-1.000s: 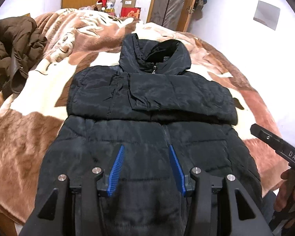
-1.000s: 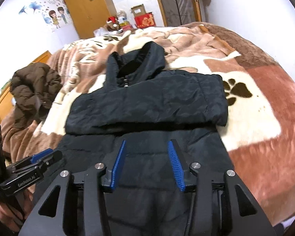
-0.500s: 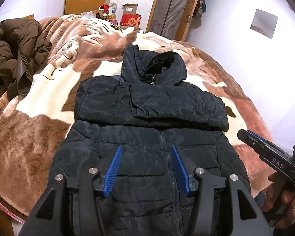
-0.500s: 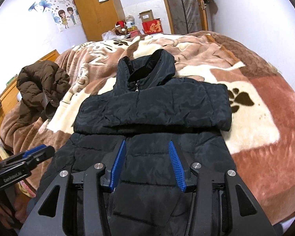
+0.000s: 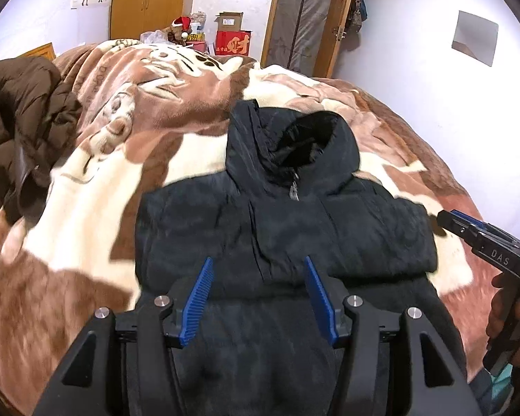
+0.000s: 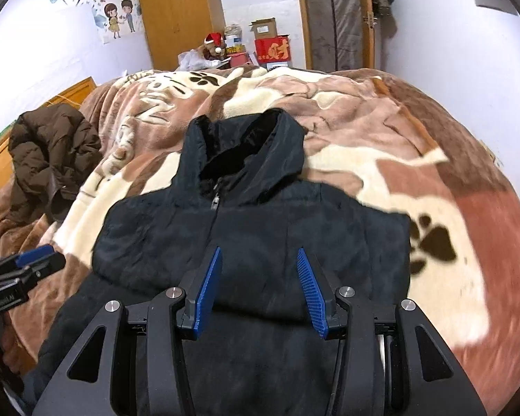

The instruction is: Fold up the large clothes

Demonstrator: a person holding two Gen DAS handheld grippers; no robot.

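Left wrist view: black hooded puffer jacket (image 5: 287, 239) lies zipped, front up, on the brown-and-cream paw-print blanket (image 5: 97, 187), hood away from you, sleeves crossed over the chest, hem at the near bed edge. Your left gripper (image 5: 260, 294) hovers above the lower body, blue pads wide apart, holding nothing. Your right gripper (image 6: 258, 280) sits the same way in its own view: spread wide, empty, over the lower front. Likely next step is folding the hem up over the sleeves. Drop each gripper to its own hem corner, left and right, pinch the full padded thickness, not just the outer shell, lift both sides level, and lay the hem up near the collar so the sleeves stay tucked. Brown jacket (image 6: 48, 152) heaped far left, well apart; ignore it.
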